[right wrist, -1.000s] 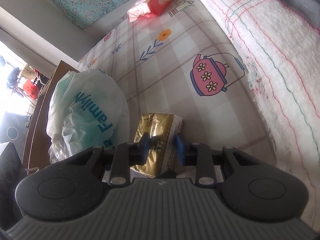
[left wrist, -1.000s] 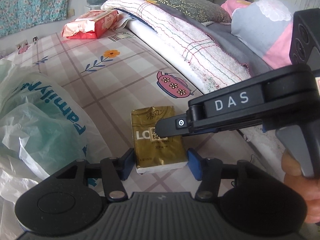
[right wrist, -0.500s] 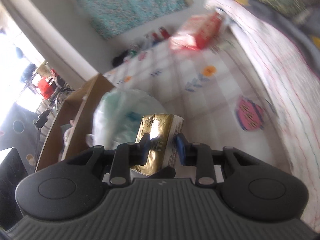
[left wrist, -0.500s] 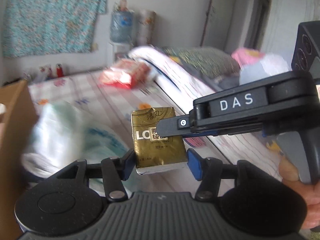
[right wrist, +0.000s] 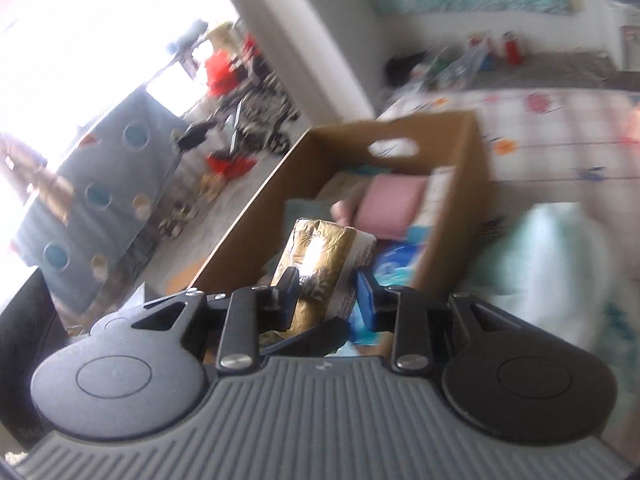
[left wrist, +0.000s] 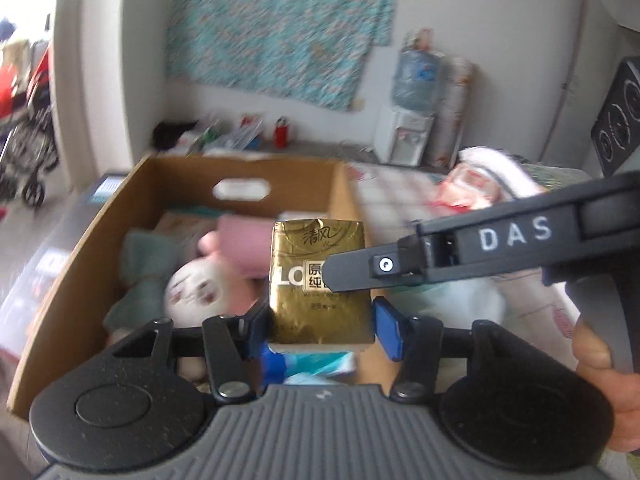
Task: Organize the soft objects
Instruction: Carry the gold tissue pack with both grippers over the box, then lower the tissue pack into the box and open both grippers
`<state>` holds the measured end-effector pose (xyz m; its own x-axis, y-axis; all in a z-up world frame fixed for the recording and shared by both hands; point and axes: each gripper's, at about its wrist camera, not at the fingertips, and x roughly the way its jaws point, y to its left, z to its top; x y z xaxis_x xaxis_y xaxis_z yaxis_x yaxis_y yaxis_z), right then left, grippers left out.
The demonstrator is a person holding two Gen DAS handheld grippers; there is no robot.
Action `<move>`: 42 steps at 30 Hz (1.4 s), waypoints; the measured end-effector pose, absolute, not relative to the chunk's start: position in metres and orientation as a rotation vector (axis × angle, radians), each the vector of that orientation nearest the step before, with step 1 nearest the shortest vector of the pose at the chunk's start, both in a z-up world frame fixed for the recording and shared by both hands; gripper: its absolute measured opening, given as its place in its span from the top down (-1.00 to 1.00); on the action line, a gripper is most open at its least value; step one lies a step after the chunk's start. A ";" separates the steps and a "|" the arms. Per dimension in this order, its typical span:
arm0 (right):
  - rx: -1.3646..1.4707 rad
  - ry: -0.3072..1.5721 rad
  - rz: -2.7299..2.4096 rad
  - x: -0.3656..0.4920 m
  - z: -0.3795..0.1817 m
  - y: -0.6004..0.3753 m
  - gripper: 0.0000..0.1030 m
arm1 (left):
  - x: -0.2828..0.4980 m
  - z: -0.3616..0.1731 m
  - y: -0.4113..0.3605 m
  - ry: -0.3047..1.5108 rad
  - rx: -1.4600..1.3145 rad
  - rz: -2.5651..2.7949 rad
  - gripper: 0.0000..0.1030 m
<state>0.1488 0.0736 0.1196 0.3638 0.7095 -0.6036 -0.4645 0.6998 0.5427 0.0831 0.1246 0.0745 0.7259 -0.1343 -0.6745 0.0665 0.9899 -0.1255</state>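
A gold tissue pack [left wrist: 316,248] [right wrist: 320,248] hangs in the air over an open cardboard box [left wrist: 180,176] [right wrist: 460,152]. My left gripper [left wrist: 320,328] is shut on the pack's lower sides. My right gripper [right wrist: 326,300] grips it across its thickness; its jaws are opening slightly, pads still touching the pack. In the left wrist view its finger [left wrist: 360,270] crosses the pack's face from the right. Inside the box lie a white-faced plush toy [left wrist: 196,288], a pink cushion [left wrist: 244,236] [right wrist: 392,204], green fabric [left wrist: 140,272] and a blue packet [left wrist: 316,364] [right wrist: 394,268].
The box stands against a bed with a checked sheet [right wrist: 560,152] [left wrist: 392,192]. A pale green plastic bag [right wrist: 552,264] lies on the bed beside the box. A person's hand [left wrist: 600,364] holds the right gripper. A water dispenser [left wrist: 412,120] stands at the far wall.
Both grippers have lifted the gold pack off the bed sheet and swung it left, from beside the plastic bag to above the cardboard box. The right jaws stand slightly wider.
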 end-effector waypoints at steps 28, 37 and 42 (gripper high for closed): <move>0.286 0.934 0.791 0.147 0.093 0.097 -0.15 | 0.069 0.050 0.200 0.813 -0.244 -0.086 -0.62; 0.260 0.711 0.607 0.082 0.112 0.042 -0.66 | 0.021 0.085 0.154 0.639 -0.165 0.000 -1.00; 0.207 0.686 0.557 0.049 0.107 0.027 -0.93 | -0.007 0.087 0.136 0.621 -0.121 0.121 -1.00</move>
